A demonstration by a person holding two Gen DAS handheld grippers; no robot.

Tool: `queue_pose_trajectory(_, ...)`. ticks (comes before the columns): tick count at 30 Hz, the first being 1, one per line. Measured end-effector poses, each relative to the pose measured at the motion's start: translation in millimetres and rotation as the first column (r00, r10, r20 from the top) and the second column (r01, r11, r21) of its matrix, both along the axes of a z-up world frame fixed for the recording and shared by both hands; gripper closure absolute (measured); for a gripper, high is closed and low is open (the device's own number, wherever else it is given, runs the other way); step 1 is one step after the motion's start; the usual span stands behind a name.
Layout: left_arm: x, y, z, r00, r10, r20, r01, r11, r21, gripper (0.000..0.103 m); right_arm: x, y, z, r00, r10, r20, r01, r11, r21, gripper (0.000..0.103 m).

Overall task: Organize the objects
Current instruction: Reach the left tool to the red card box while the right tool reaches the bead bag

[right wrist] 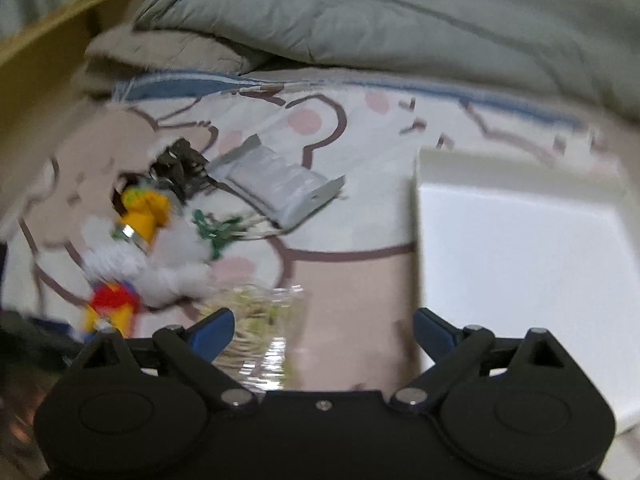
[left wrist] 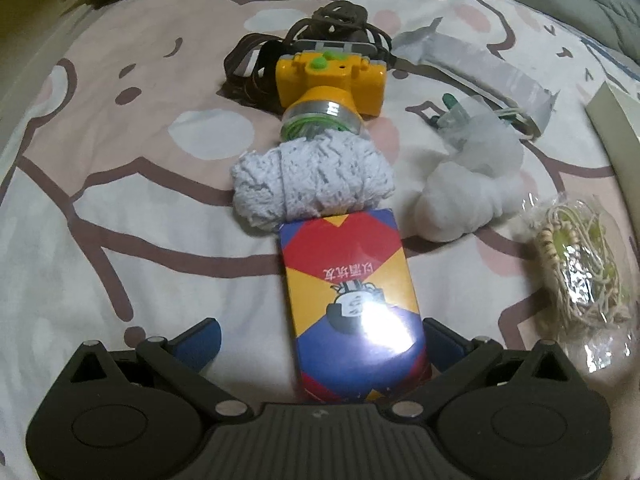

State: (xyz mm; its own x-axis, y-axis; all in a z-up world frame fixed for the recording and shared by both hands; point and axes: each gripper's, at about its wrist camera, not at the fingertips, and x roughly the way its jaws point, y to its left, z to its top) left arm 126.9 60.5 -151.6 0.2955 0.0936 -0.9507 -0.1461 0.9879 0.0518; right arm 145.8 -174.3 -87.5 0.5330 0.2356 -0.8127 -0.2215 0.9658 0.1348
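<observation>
left gripper [left wrist: 320, 344]: my jaws spread around the card box [left wrist: 350, 300] on the bedsheet [left wrist: 120, 240], not yet pinching | right gripper [right wrist: 324, 330]: spread, empty, near white tray [right wrist: 520, 260] | tip: I centre on the box's long sides, squeeze gently, lift level

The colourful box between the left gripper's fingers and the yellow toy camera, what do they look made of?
Colourful box: likely card under glossy film, given the bright glare patch. Yellow toy camera: apparently smooth moulded plastic with a shiny silver lens ring.
</observation>
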Motion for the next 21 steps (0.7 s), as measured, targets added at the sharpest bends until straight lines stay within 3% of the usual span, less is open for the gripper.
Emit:
queue_pose_trajectory(3, -6, 4, 2, 0.999, -0.049, 0.014, 0.049, 0.999, -0.015, 0.001, -2, 9, -6, 0.999, -0.002, -0.04, 0.003, 0.999, 0.032, 0.006)
queue_pose_trajectory(11, -21, 14, 14, 0.991, -0.119, 0.066, 0.123, 0.99, -0.07, 0.042, 3, 43, -19, 0.996, 0.039, -0.085, -0.037, 0.999, 0.019, 0.006)
queue_pose_trajectory(16, -40, 16, 18, 0.985, -0.16, 0.069, 0.165, 0.984, -0.073, 0.043, 6, 56, -30, 0.994, 0.049, -0.102, -0.05, 0.999, -0.008, 0.008)
queue_pose_trajectory(21, -49, 11, 21, 0.981, -0.195, 0.015, 0.195, 0.977, -0.084, 0.043, 8, 63, -40, 0.988, 0.063, -0.14, -0.067, 0.997, -0.024, 0.015)
